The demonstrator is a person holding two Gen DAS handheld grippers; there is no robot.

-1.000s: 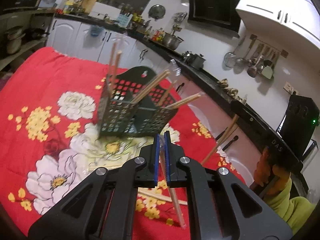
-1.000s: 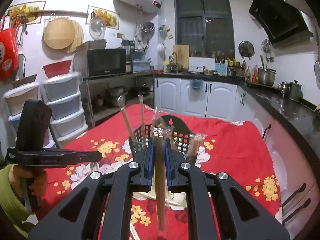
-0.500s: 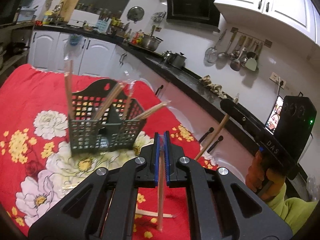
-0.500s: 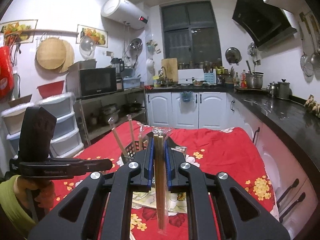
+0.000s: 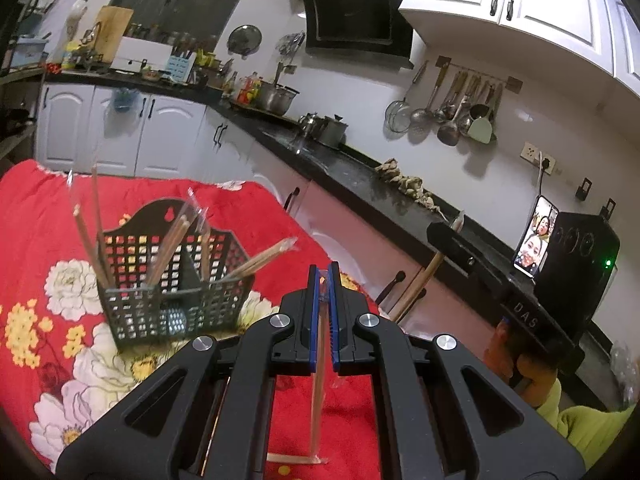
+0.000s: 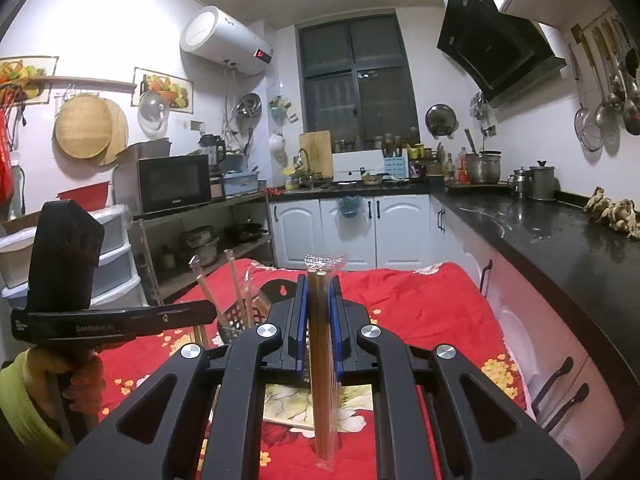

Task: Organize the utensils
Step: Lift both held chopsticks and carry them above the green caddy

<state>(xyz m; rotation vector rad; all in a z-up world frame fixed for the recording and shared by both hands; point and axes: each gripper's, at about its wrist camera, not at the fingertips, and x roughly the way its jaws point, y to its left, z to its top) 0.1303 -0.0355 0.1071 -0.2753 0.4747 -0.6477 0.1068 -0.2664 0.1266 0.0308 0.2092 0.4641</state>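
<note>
A black mesh utensil basket (image 5: 172,280) stands on the red flowered tablecloth (image 5: 36,208) with several wrapped chopsticks (image 5: 86,236) leaning in it. My left gripper (image 5: 324,280) is shut on a wrapped chopstick (image 5: 319,380) that hangs straight down, right of the basket and above the cloth. My right gripper (image 6: 319,292) is shut on a wrapped pair of chopsticks (image 6: 320,360), held upright. Behind it the basket (image 6: 240,320) shows only in part. The right wrist view shows the left gripper (image 6: 208,314) at the left, with a hand (image 6: 72,364) under it.
One more wrapped chopstick (image 5: 294,458) lies flat on the cloth below my left gripper. A black counter (image 5: 360,176) with pots runs along the table's right side. White cabinets (image 6: 352,232) and a metal shelf (image 6: 208,240) stand beyond the far edge.
Both grippers have risen and drawn back from the basket, which now sits lower left in the left view. The left gripper's chopstick swung from tilted to hanging straight.
</note>
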